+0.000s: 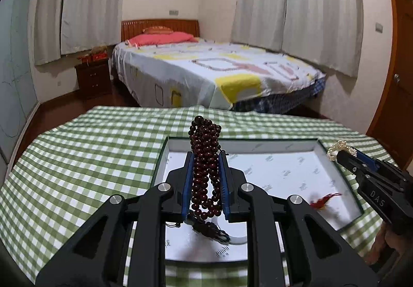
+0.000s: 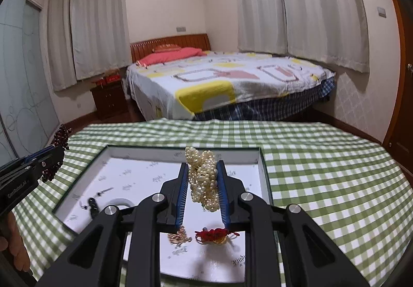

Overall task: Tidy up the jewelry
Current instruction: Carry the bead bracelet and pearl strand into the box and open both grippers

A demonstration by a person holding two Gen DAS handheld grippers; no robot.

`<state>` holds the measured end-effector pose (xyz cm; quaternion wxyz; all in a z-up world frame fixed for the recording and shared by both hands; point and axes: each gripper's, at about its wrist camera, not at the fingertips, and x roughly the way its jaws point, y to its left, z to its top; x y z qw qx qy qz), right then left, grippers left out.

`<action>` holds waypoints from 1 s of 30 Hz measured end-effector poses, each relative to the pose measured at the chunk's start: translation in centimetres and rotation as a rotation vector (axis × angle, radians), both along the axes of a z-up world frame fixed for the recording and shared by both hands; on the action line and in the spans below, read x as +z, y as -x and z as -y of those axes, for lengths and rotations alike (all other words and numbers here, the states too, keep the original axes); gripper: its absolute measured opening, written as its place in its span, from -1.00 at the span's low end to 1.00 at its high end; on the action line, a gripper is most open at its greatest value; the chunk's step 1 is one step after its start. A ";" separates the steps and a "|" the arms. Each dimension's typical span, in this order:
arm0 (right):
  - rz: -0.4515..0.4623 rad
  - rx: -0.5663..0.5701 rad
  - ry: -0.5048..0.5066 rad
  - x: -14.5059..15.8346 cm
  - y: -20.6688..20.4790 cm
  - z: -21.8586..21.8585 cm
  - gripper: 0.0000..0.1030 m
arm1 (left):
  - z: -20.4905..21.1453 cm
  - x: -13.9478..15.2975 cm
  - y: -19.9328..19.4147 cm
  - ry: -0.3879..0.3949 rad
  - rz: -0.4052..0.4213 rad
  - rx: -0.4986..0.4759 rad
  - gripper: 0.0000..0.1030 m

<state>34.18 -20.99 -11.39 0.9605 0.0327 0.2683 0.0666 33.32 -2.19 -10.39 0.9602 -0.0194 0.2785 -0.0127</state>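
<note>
A bunch of dark red beads (image 1: 205,168) was clamped between the pads of the left gripper (image 1: 205,157), and a bunch of pearls (image 2: 204,178) was clamped in the same way by the right gripper (image 2: 202,173). Both bunches were held above a shallow white-lined box (image 1: 284,170) with a dark green rim. On the box floor a red knotted charm (image 2: 214,234), a gold-coloured chain (image 2: 179,236), a white bangle (image 2: 118,203) and a small dark piece (image 2: 92,205) (too small to be identified) were left lying.

Loops of both bunches hung slack below the pads, so it was judged that a strand could be snagged on the box rim or dragged through the pieces already lying there. A loop might also slip free, since only part of each bunch was pinched. With the two grippers so near each other, the strands could be tangled if they were brought closer.

The box was set on a table covered by a green and white checked cloth (image 1: 77,157), which looked soft and liable to be rucked. Beyond it were seen a bed (image 1: 206,72) with a patterned sheet and pink pillow, white curtains, a wooden nightstand (image 1: 94,79) and a wall-mounted air conditioner.
</note>
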 end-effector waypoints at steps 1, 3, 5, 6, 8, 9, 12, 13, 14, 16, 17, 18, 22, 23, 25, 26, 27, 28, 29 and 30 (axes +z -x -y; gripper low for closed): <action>-0.013 -0.001 -0.001 -0.3 -0.4 0.1 -0.56 | -0.1 -0.6 -0.6 0.000 -0.020 0.001 -0.64; -0.048 -0.004 0.000 -1.3 -1.3 0.2 -0.56 | -0.2 -1.7 -1.7 -0.004 -0.054 0.001 -0.64; -0.081 -0.005 0.002 -2.1 -2.0 0.1 -0.56 | -0.3 -2.7 -2.7 -0.012 -0.093 -0.004 -0.64; -0.094 -0.006 0.003 -2.4 -2.3 0.1 -0.56 | -0.3 -3.2 -3.3 -0.014 -0.117 -0.007 -0.64; -0.127 -0.007 0.004 -3.1 -2.9 0.0 -0.56 | -0.4 -4.1 -4.2 -0.009 -0.154 -0.008 -0.64; -0.141 -0.008 0.005 -3.4 -3.2 0.1 -0.56 | -0.6 -4.4 -4.5 -0.007 -0.168 -0.006 -0.64; -0.176 -0.011 0.010 -3.9 -3.7 0.1 -0.56 | -0.8 -5.4 -5.3 -0.002 -0.208 0.001 -0.64; -0.183 -0.011 0.015 -4.0 -3.8 0.1 -0.56 | -0.9 -5.6 -5.4 -0.003 -0.215 0.002 -0.64; -0.189 -0.011 0.021 -4.0 -3.9 0.0 -0.56 | -0.8 -5.7 -5.5 -0.005 -0.223 0.001 -0.64; -0.213 -0.008 0.028 -4.2 -4.2 -0.1 -0.56 | -0.7 -6.0 -5.7 -0.007 -0.240 -0.004 -0.63; -0.222 -0.008 0.028 -4.3 -4.3 -0.1 -0.56 | -0.6 -6.3 -6.0 -0.008 -0.255 -0.009 -0.63; -0.229 -0.009 0.027 -4.4 -4.5 -0.1 -0.55 | -0.5 -6.5 -6.2 -0.008 -0.266 -0.011 -0.62; -0.249 -0.006 0.034 -4.6 -4.6 -0.1 -0.52 | -0.4 -7.2 -6.5 0.001 -0.292 -0.017 -0.51; -0.253 -0.006 0.035 -4.6 -4.7 -0.1 -0.49 | -0.4 -7.4 -6.5 0.001 -0.299 -0.016 -0.50; -0.250 -0.004 0.033 -4.5 -4.7 0.0 -0.41 | -0.5 -7.7 -6.4 0.006 -0.302 -0.013 -0.45; -0.249 -0.004 0.033 -4.5 -4.7 0.0 -0.35 | -0.5 -7.7 -6.4 0.005 -0.303 -0.011 -0.44; -0.249 -0.003 0.032 -4.5 -4.7 0.0 -0.32 | -0.5 -7.8 -6.3 0.006 -0.303 -0.010 -0.37; -0.248 -0.002 0.032 -4.5 -4.7 0.0 -0.27 | -0.6 -7.8 -6.2 0.009 -0.300 -0.009 -0.26; -0.242 -0.002 0.031 -4.4 -4.6 0.0 -0.26 | -0.6 -7.7 -6.0 0.012 -0.294 -0.009 -0.25; -0.233 0.000 0.028 -4.3 -4.5 0.0 -0.25 | -0.5 -7.7 -5.9 0.008 -0.289 -0.006 -0.19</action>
